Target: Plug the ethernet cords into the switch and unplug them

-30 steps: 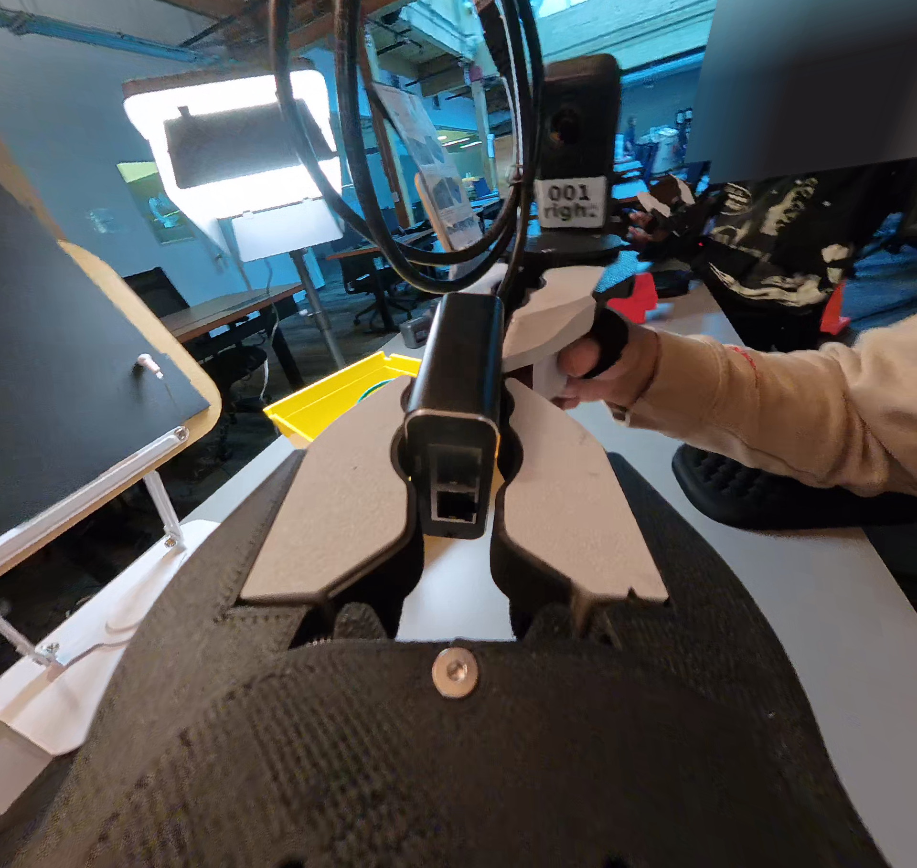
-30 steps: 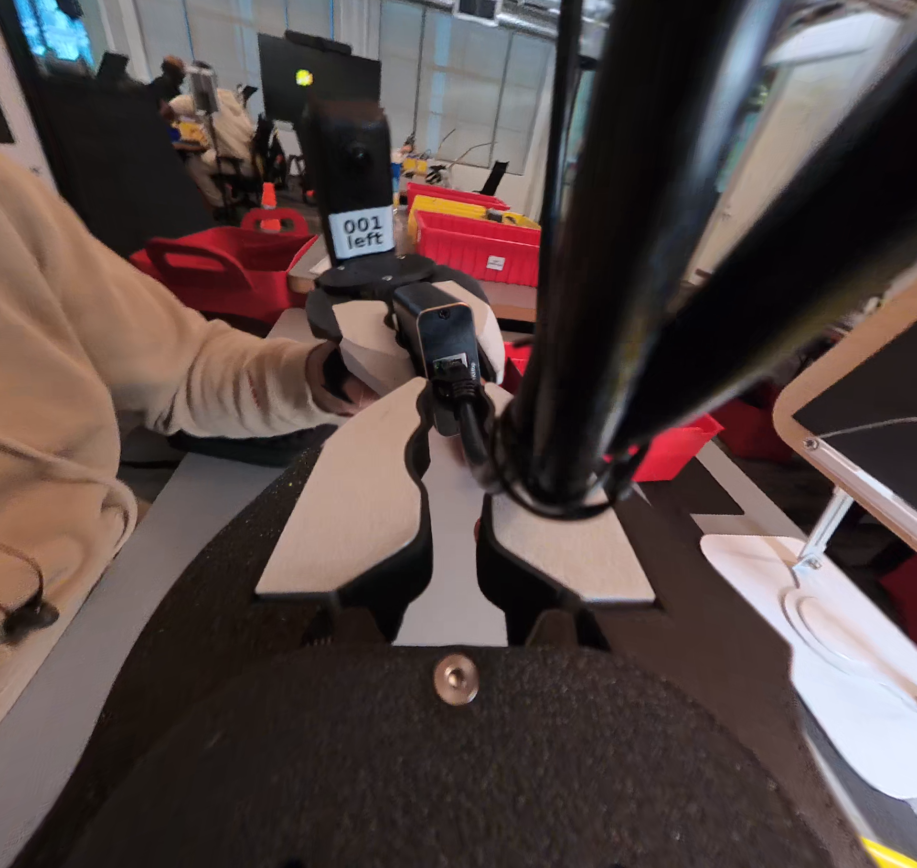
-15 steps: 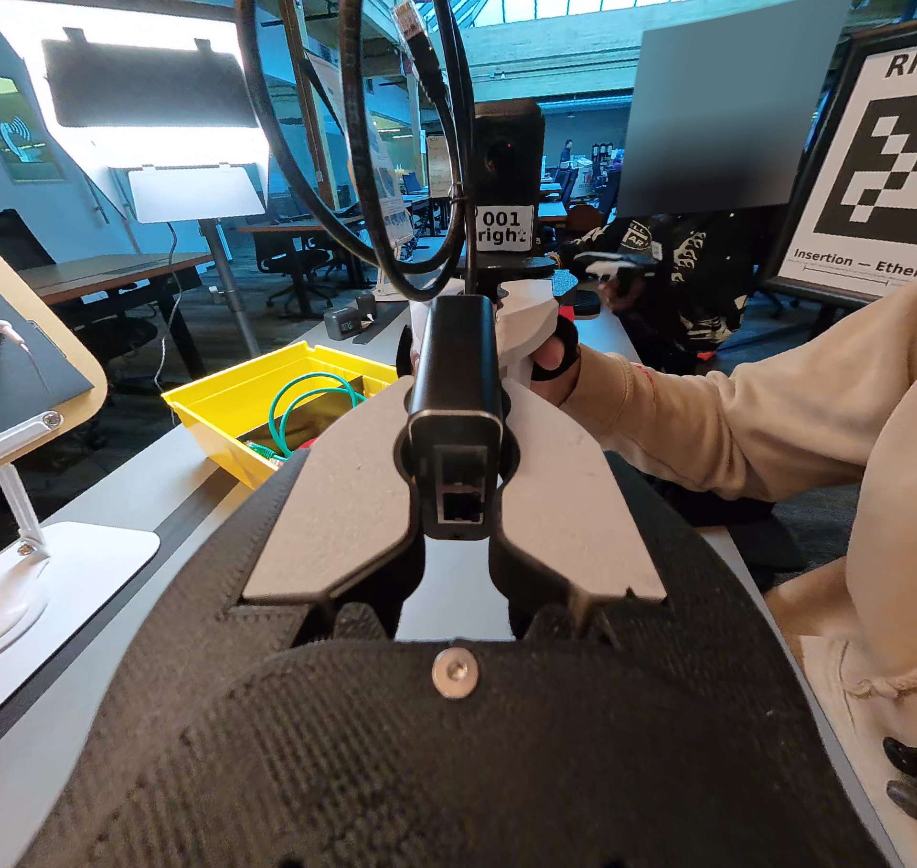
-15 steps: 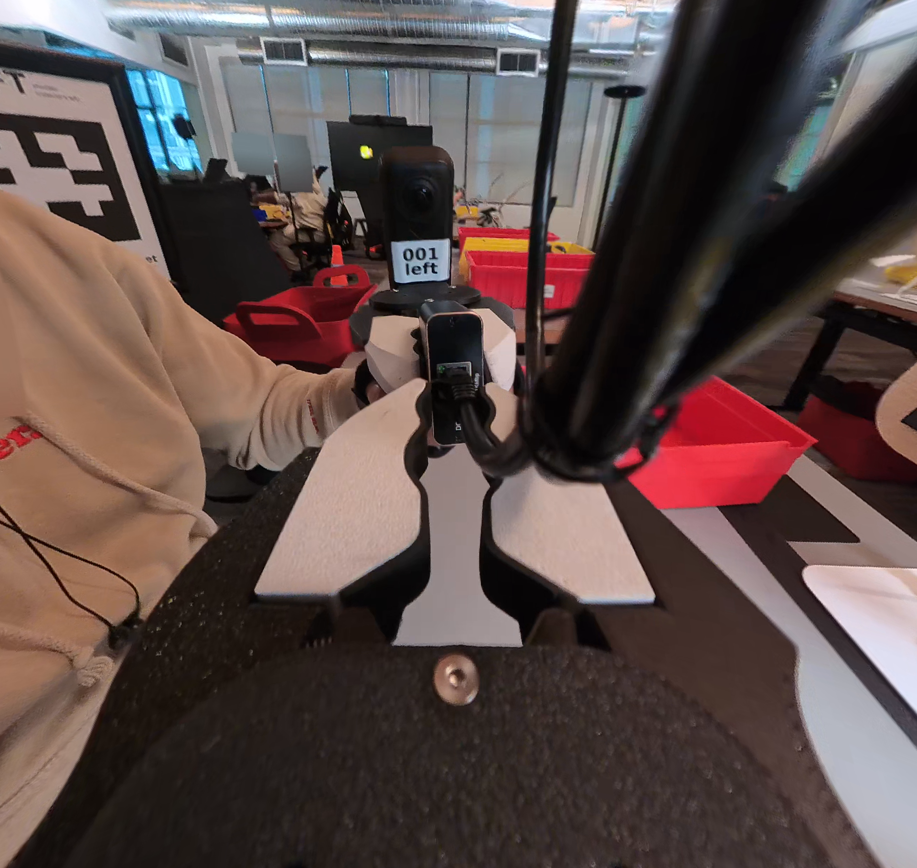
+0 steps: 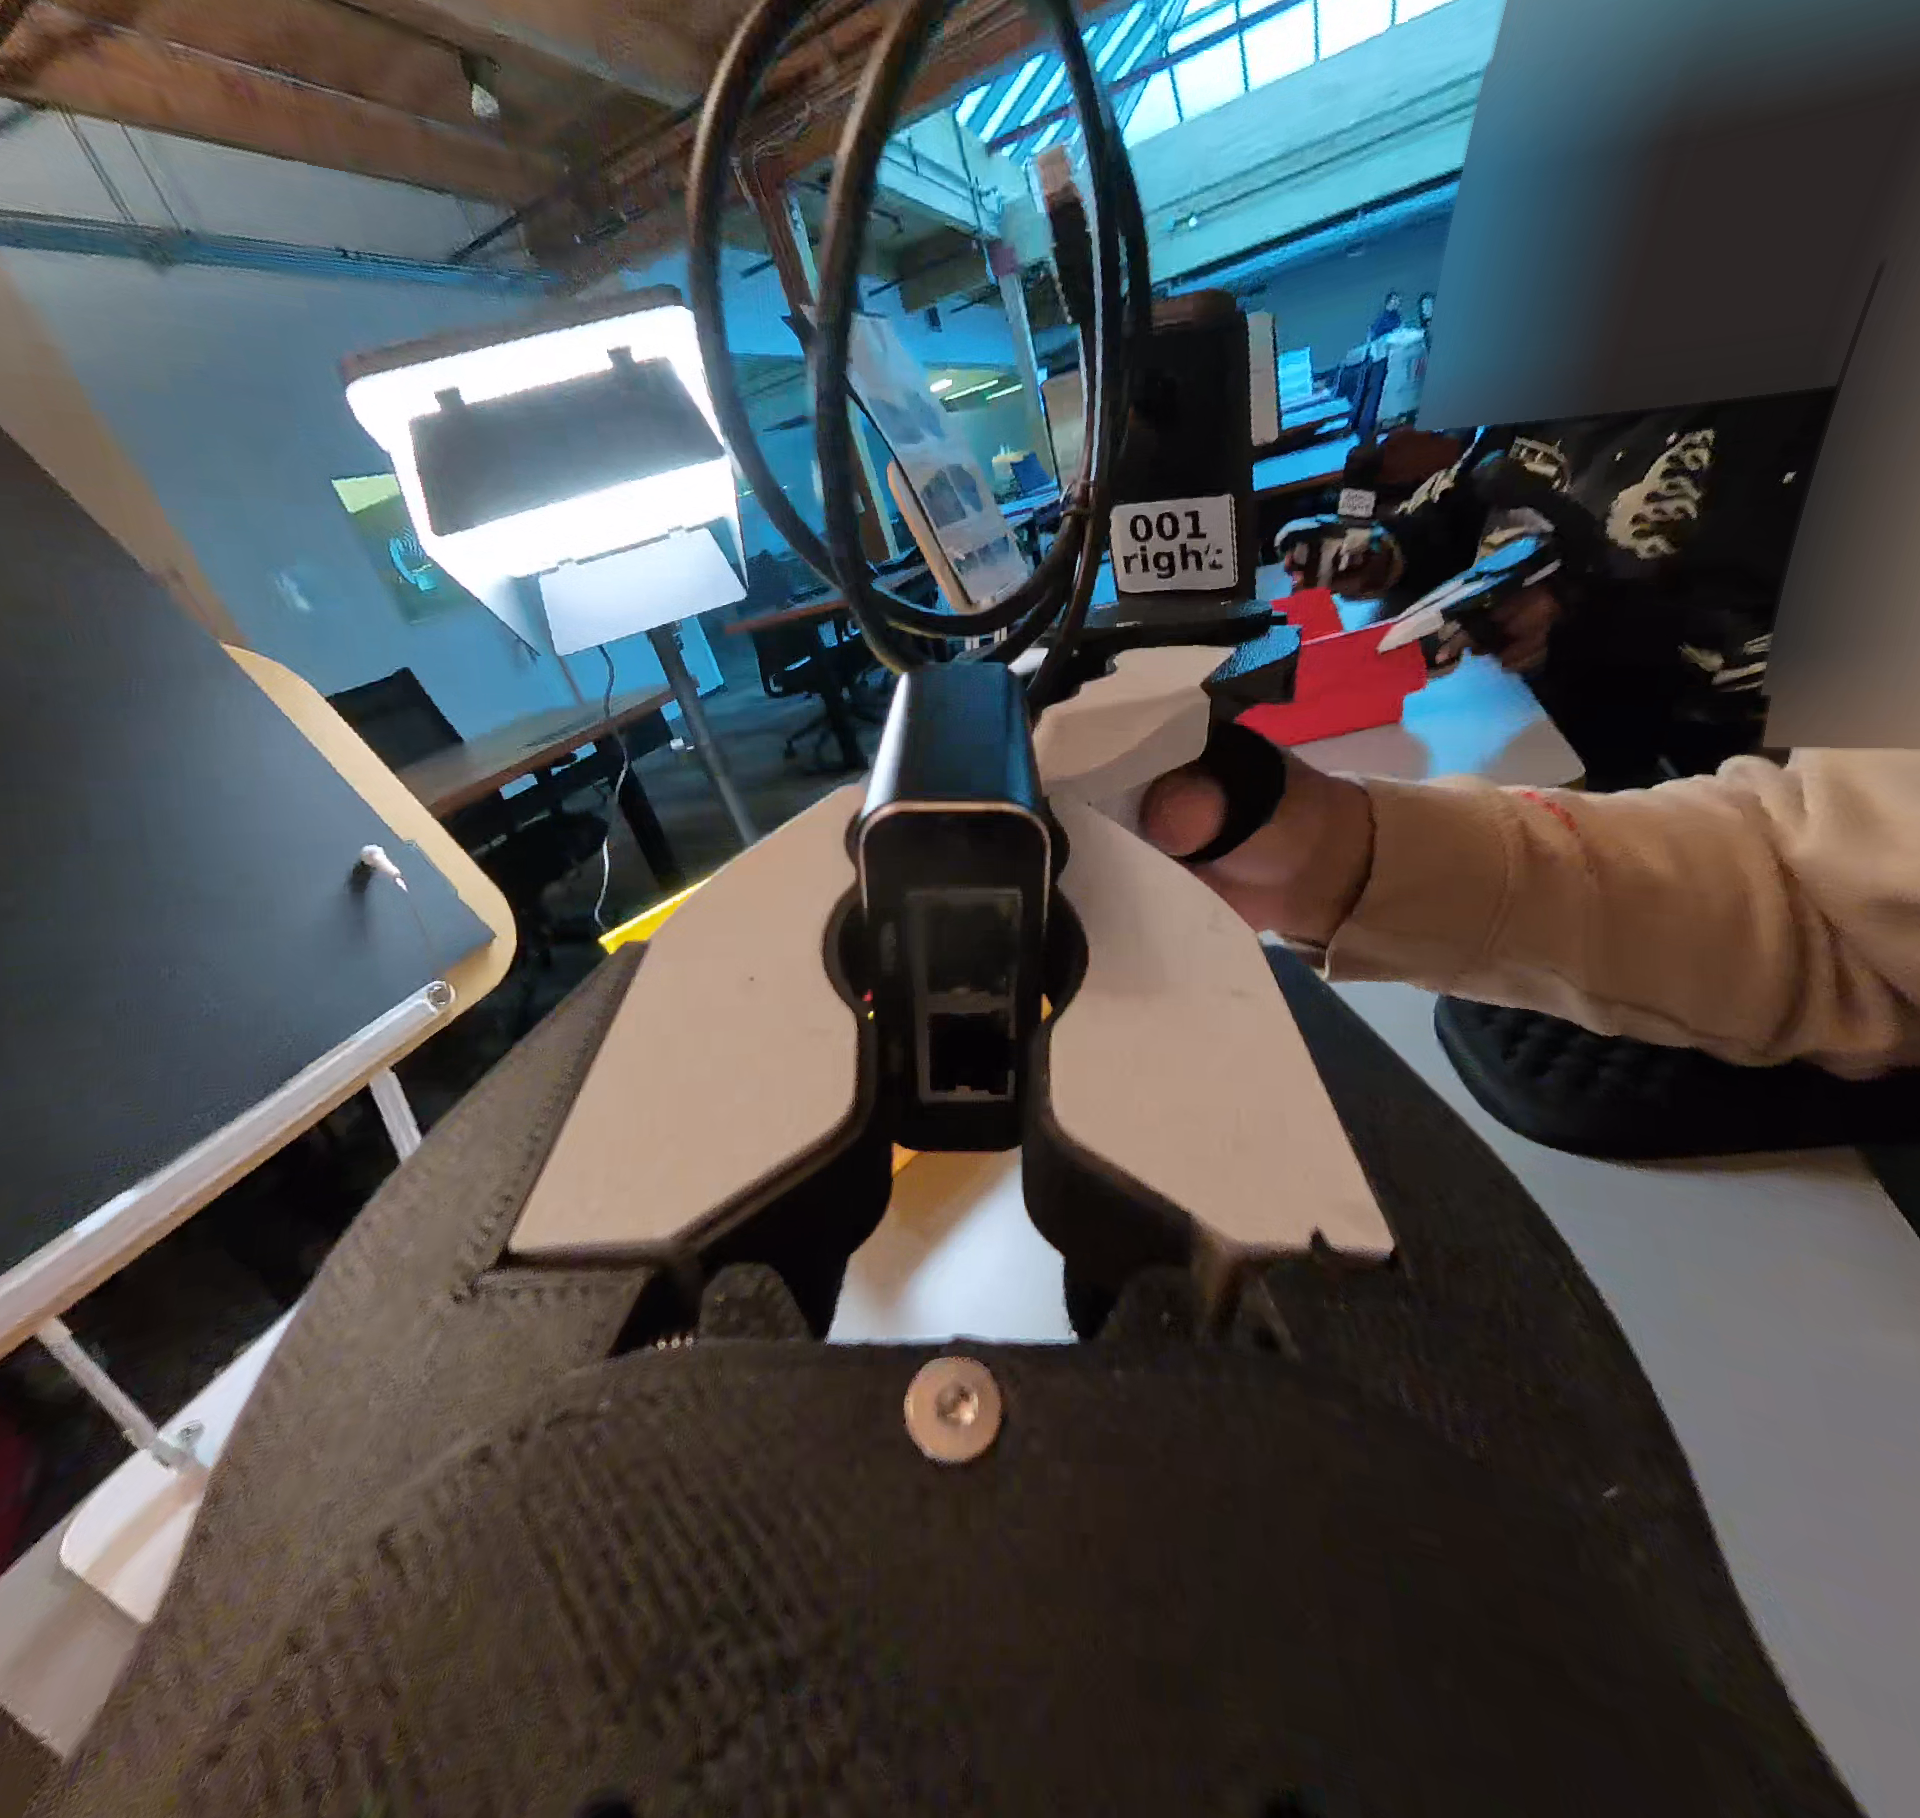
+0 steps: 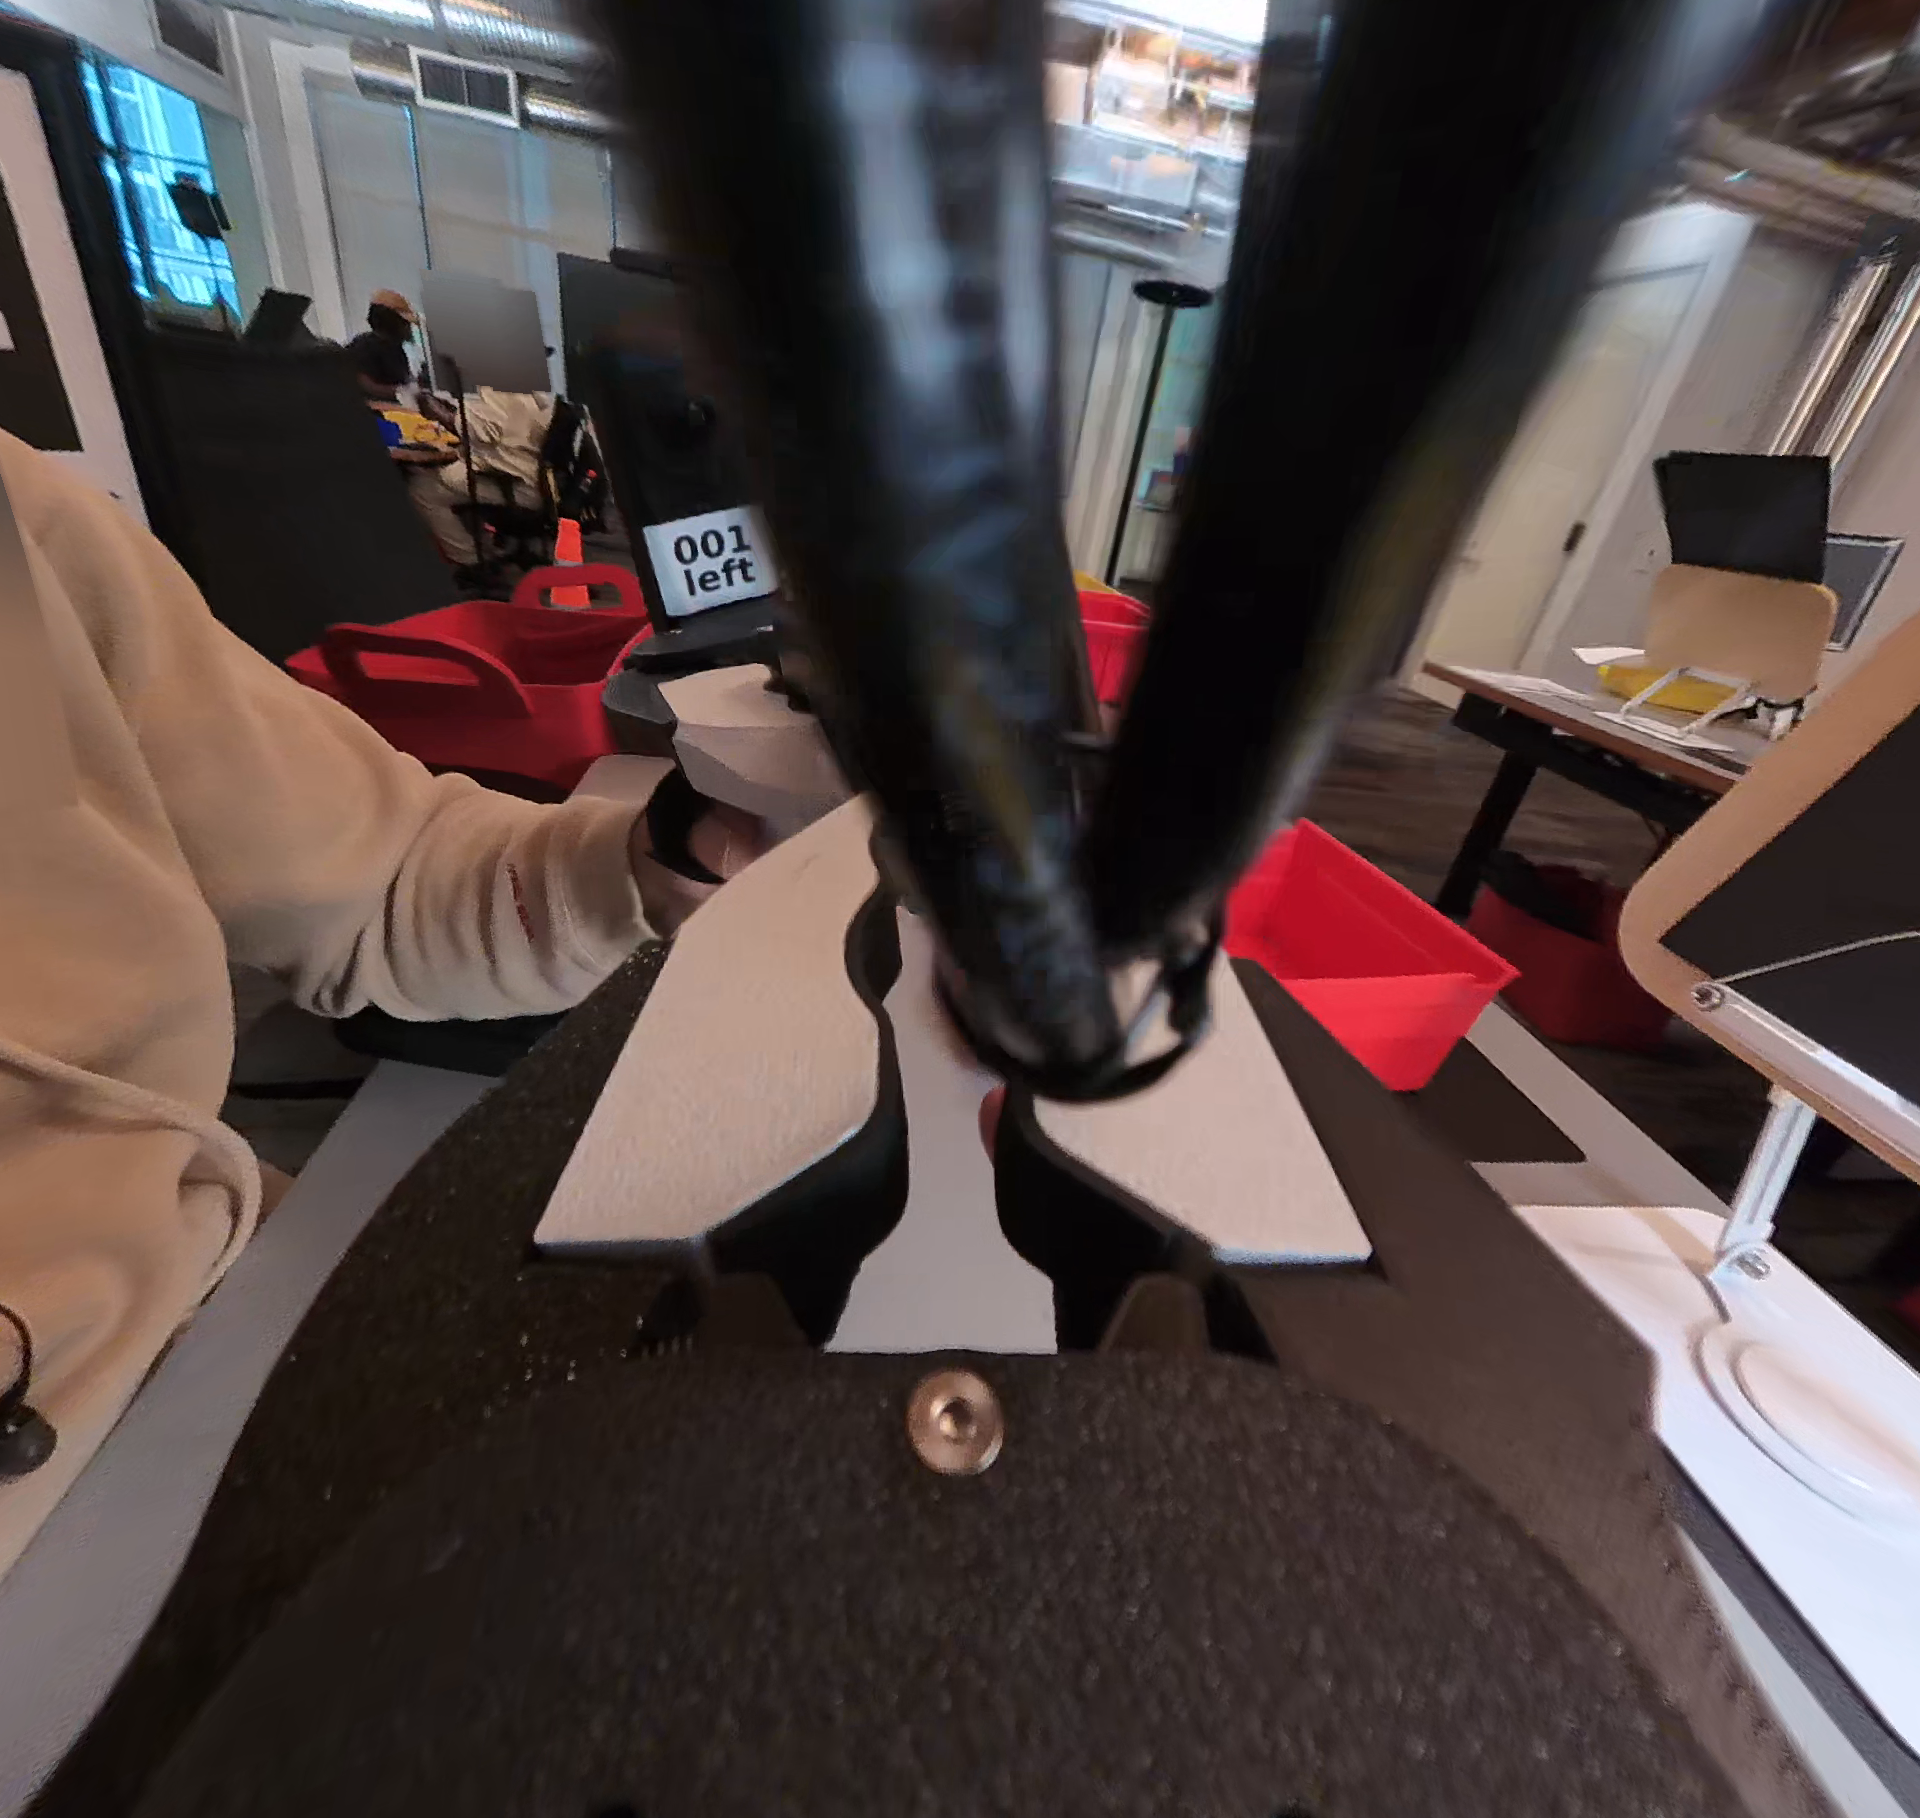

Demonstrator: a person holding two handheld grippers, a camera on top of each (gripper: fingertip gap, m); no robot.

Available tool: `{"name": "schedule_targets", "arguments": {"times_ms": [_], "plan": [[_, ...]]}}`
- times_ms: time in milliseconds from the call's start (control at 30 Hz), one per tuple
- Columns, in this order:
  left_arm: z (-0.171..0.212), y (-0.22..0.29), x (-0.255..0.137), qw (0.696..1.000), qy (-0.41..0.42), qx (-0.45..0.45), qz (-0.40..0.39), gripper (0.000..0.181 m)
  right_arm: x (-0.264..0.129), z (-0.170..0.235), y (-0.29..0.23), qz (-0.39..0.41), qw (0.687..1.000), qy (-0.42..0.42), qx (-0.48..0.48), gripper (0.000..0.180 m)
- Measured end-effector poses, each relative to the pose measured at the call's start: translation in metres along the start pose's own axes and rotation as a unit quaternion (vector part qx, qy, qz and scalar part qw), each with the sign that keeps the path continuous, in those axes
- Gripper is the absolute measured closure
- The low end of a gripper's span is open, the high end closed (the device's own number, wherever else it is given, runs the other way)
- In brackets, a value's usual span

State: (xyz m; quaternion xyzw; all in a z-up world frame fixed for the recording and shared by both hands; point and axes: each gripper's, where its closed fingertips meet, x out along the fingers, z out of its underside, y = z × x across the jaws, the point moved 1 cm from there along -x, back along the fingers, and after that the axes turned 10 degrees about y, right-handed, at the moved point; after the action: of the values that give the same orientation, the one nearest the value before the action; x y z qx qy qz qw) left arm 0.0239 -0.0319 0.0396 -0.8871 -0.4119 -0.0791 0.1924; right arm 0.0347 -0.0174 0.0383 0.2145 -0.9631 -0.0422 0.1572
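Switch (image 5: 951,895) front and centre, a small black box pinched between the left gripper (image 5: 951,989) fingers and held up off the table (image 5: 1714,1280), its near face showing two sockets, one above the other, both empty on this side. Left jaws are closed down on its flanks, a firm hold.

Coiled black ethernet cord (image 5: 914,314) rises behind the box in loops; I count two clear turns in the left wrist view, with one plug end (image 5: 1065,220) dangling free up high. Whether another plug is seated in the far face can't be read from here; the bundle blocks it in the right wrist view.

Right gripper (image 6: 940,1020) sits narrow, its jaws nipped on the bunched coil (image 6: 1023,979) where a thin tie wraps it, and blur softens everything there. One cord, one switch, two grippers, each with a hand on it.

My call: this is the handling step between plug and unplug, cord gathered, box braced. Next move wants the right side to shift from the bundle to a plug body, line it square with a socket, and keep the left steady against the push.

Around them: one yellow bin (image 5: 644,927) edge at left, red bins (image 6: 1361,968) at right, and a tilted board on a white stand (image 5: 156,833).
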Motion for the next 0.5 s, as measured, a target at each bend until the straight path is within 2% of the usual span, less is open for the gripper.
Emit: {"name": "schedule_targets", "arguments": {"times_ms": [133,200,233,300,367,433,500], "plan": [[0.0,-0.002,-0.001,0.999,-0.011,-0.042,0.018,0.153,0.0,-0.003,0.001,0.006,1.0,-0.001,-0.005,0.165],[-0.016,-0.018,-0.012,0.997,0.042,-0.068,-0.005,0.154,-0.026,-0.023,0.032,0.084,0.996,0.042,0.003,0.167],[-0.028,-0.029,-0.023,0.994,0.067,-0.089,-0.013,0.154,-0.044,-0.039,0.038,0.08,0.995,0.062,0.018,0.168],[-0.042,-0.04,-0.034,0.993,0.072,-0.094,-0.015,0.154,-0.047,-0.04,0.034,0.087,0.996,0.0,-0.03,0.167],[-0.032,-0.041,-0.03,0.995,0.039,-0.095,-0.014,0.153,-0.045,-0.025,0.044,0.104,0.993,-0.057,0.002,0.166],[-0.017,-0.041,-0.025,0.993,0.016,-0.113,-0.012,0.154,-0.068,-0.002,0.071,0.15,0.98,-0.123,0.042,0.166],[-0.011,-0.038,-0.024,0.991,0.021,-0.133,-0.001,0.154,-0.107,0.03,0.093,0.189,0.954,-0.225,0.062,0.166]]}}
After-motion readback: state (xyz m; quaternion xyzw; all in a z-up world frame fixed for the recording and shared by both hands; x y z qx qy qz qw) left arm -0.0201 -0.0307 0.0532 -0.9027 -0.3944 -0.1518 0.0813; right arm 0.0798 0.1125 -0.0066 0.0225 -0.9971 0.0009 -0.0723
